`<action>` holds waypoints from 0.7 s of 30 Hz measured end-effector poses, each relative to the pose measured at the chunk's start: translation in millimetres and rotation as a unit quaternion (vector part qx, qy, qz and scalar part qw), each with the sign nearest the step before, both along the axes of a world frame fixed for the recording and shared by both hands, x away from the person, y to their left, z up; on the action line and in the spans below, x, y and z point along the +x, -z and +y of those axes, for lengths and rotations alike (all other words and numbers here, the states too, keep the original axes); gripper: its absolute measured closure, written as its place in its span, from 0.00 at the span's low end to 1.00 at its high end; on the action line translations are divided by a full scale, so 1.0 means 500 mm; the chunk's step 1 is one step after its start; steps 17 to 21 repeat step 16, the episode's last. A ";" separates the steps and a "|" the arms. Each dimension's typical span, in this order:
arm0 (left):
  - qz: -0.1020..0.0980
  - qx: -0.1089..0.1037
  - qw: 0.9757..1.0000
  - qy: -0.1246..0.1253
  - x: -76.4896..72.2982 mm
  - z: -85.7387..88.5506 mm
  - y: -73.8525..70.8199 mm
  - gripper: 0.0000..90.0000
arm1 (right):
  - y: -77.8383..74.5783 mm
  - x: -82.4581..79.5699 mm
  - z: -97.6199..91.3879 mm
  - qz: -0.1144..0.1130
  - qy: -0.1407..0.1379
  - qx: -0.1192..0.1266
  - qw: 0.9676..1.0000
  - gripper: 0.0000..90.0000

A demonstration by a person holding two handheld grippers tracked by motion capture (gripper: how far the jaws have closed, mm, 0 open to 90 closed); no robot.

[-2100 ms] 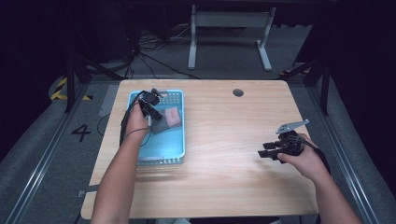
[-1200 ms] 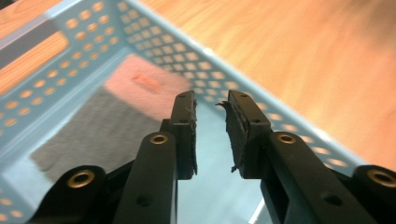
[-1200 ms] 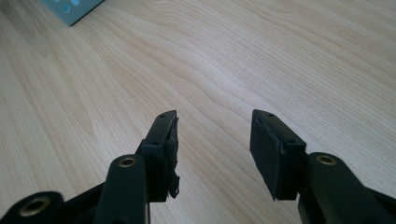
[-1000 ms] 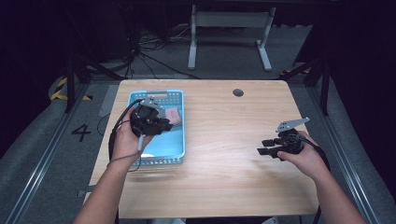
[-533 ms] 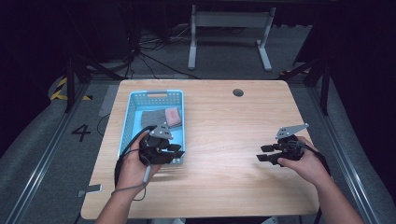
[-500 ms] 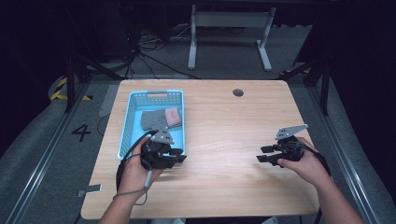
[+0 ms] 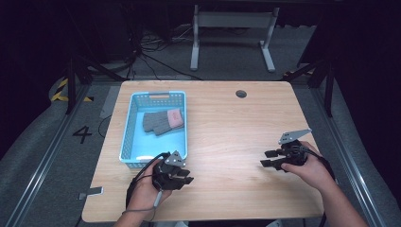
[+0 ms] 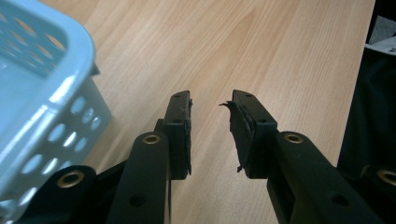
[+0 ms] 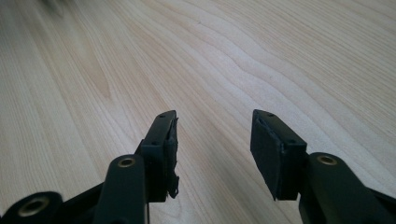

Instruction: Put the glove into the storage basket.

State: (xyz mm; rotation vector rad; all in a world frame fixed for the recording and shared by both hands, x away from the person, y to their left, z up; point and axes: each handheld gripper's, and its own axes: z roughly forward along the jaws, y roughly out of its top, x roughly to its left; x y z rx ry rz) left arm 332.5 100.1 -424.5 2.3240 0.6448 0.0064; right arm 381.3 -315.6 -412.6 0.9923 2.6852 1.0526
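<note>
Bench [image 7: 227, 123]: pale wood top, mostly bare. A dark round port [image 7: 241, 93] sits near the far edge.

Basket [image 7: 137, 106]: light blue, perforated walls, on the bench's left half. Its near corner [image 8: 42, 93] also shows in the left gripper view, just beside the left tongs.

Glove [image 7: 162, 121]: grey knit with a pink cuff, lying flat inside the basket, toward its far half. Nothing touches it.

Left tongs [image 7: 183, 176]: low over the bench just outside the basket's near right corner, pointing across the bench. Jaws have just been opening a little; in the left gripper view [image 8: 211, 130] they stand apart with bare wood between them, so released and empty.

Right tongs [image 7: 267, 159]: on the right half of the bench, well apart from the basket. In the right gripper view [image 9: 212, 149] the jaws stand apart over bare wood, released, grasping nothing.

Step in hand, as a judgement: the glove appears deposited in the basket, and the left hand sits clear of it; the placing looks done.

Next move, as a judgement: both hands settle on the bench; if more handling is wanted, the left tongs must go over the basket wall and down onto the glove.
</note>
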 end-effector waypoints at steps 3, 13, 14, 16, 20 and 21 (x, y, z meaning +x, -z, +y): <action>0.048 -0.050 0.998 -0.005 0.005 -0.012 0.022 0.77 | 0.003 -0.001 0.000 0.002 -0.001 -0.002 1.000 0.58; 0.012 -0.013 1.000 -0.001 0.001 -0.023 0.026 0.72 | 0.014 -0.001 0.001 0.008 0.000 -0.007 1.000 0.57; 0.013 -0.017 1.000 -0.002 0.001 -0.021 0.025 0.71 | 0.014 0.000 0.001 0.008 0.001 -0.007 1.000 0.57; 0.013 -0.022 1.000 -0.004 0.001 -0.019 0.024 0.70 | 0.014 0.000 0.002 0.008 -0.001 -0.007 1.000 0.57; 0.013 -0.022 1.000 -0.004 0.001 -0.019 0.024 0.70 | 0.014 0.000 0.002 0.008 -0.001 -0.007 1.000 0.57; 0.013 -0.022 1.000 -0.004 0.001 -0.019 0.024 0.70 | 0.014 0.000 0.002 0.008 -0.001 -0.007 1.000 0.57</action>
